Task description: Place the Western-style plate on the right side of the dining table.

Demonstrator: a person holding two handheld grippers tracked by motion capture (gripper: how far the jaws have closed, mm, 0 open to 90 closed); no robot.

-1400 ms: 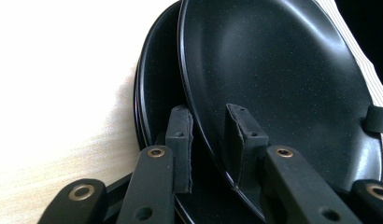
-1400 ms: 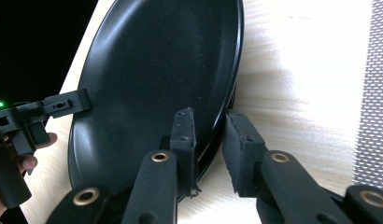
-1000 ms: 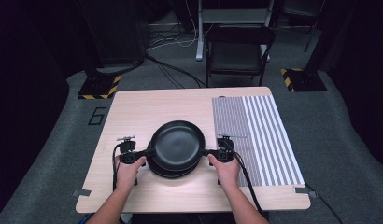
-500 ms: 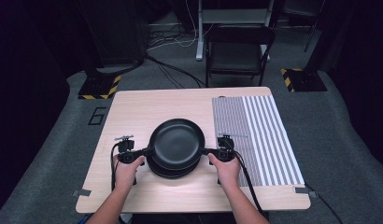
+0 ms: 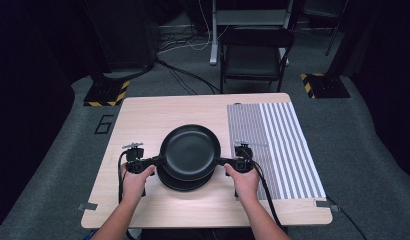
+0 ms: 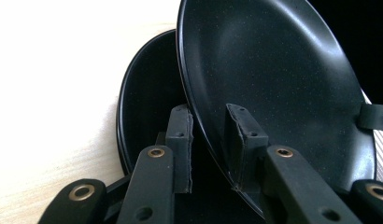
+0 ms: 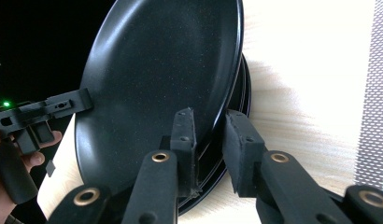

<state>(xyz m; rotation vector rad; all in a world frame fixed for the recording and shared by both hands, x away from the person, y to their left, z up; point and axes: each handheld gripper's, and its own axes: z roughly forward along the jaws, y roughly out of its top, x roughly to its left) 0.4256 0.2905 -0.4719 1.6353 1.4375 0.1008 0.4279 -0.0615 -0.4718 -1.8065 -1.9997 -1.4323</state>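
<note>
Holding top black plate above plate stack at table's near middle. Left gripper and right gripper pinch opposite rims. Next: carry level, set down gently.

Two black plates: one plate is lifted, and one more plate lies under it on the table; the right gripper view hints at further rims in that stack, too dark to count. Two grippers, the left gripper and the right gripper, in two hands. One wooden table, one striped mat, one chair behind.
</note>
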